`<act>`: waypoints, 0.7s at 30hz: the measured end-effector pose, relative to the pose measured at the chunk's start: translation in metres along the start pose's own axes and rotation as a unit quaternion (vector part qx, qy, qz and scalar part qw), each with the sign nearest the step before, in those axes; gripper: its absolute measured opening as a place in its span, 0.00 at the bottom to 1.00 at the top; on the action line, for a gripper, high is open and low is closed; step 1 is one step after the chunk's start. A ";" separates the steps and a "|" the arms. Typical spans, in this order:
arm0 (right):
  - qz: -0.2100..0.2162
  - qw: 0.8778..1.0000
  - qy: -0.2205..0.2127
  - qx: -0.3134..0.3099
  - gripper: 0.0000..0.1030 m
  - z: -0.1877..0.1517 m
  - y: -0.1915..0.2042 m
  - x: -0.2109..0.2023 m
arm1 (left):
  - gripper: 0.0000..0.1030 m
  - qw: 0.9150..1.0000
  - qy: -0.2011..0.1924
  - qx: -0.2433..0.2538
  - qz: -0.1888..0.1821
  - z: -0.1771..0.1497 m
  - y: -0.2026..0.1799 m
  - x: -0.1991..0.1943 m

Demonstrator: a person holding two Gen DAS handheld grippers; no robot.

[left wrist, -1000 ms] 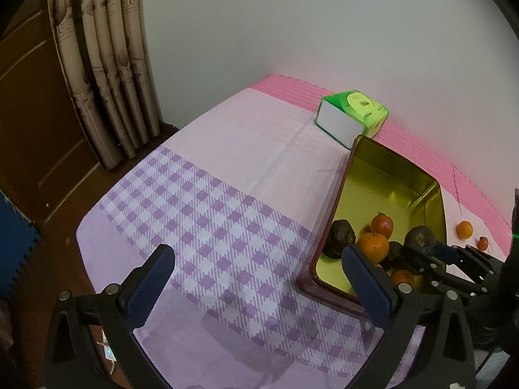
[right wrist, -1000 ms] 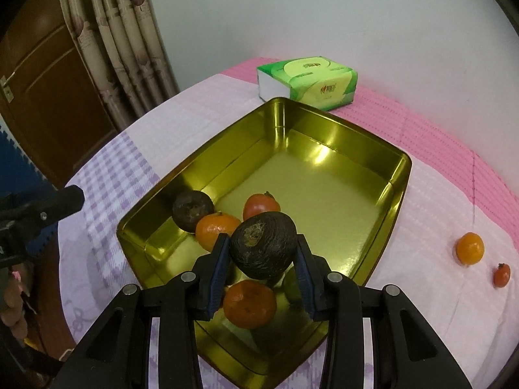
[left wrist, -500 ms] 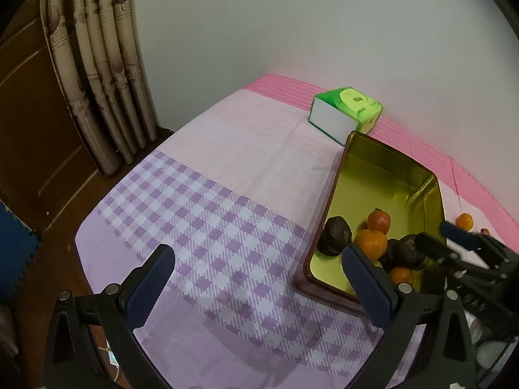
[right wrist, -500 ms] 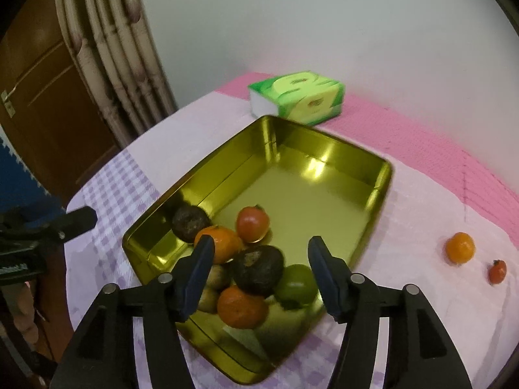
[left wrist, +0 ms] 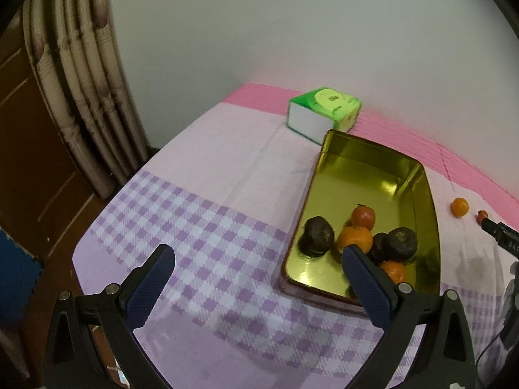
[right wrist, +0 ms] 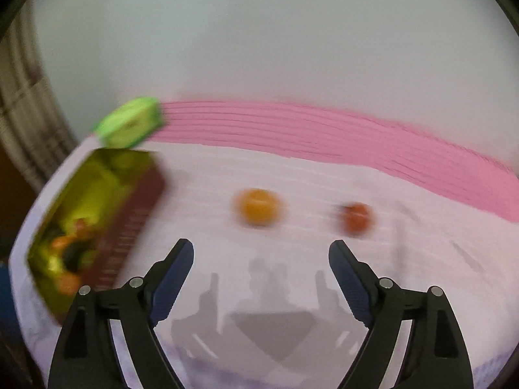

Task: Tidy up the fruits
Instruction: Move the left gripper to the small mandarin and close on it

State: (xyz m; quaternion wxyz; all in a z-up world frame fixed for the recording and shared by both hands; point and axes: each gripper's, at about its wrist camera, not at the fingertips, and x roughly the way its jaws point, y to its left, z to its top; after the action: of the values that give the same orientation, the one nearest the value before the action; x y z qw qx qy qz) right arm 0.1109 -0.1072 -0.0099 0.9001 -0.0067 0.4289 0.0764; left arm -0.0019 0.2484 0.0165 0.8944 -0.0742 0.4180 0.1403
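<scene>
Fruit is what both claws are here for, and most of it already sits in the gold tin (left wrist: 418,175). The right claw (right wrist: 261,253) has nothing between its jaws, which are opening wide as it hangs over bare cloth. Just beyond its tips lies a small orange (right wrist: 258,206), and further toward the right edge of the table (left wrist: 201,149) a smaller red fruit (right wrist: 356,218); both rest loose on the pale cloth, near the pink strip along the far edge and well apart from the tin.

To do this pick well, I would say the claw should line up square on the orange, come down with one jaw on either side, and close gently, since a round fruit on cloth will likely roll if nudged off-centre.

The left claw (left wrist: 256,270) is spread and empty too, hovering over the checked cloth at the near edge, beside the tin's near left corner.

Its view is sharp and shows the tin's contents plainly: dark fruits, oranges and a red one bunched at the near end, the far end bare, and a green tissue box (left wrist: 324,115) touching or just behind its far corner. The right view is smeared with blur, so the tin there is only a gold smudge, though it shows the two loose fruits much closer.
</scene>
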 end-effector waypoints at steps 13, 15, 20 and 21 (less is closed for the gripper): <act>-0.070 0.997 0.033 0.027 0.85 -0.017 -0.107 0.034 | 0.99 0.992 -0.025 0.101 -0.064 0.017 -0.109 -0.018; -0.072 0.997 0.032 0.022 0.85 -0.017 -0.111 0.037 | 0.99 0.989 -0.020 0.123 -0.084 0.020 -0.139 -0.015; -0.067 0.997 0.034 0.027 0.90 -0.019 -0.122 0.044 | 0.99 0.980 -0.013 0.161 -0.115 0.023 -0.199 -0.003; -0.069 0.997 0.031 0.026 0.91 -0.019 -0.124 0.044 | 0.99 0.979 -0.012 0.165 -0.119 0.024 -0.208 0.001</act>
State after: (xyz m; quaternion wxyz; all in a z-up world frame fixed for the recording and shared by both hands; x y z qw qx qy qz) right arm 0.1409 -0.2251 -0.0626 0.8892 -0.0150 0.4572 0.0022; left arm 0.0810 0.0567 0.0342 0.9098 0.0269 0.4125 -0.0375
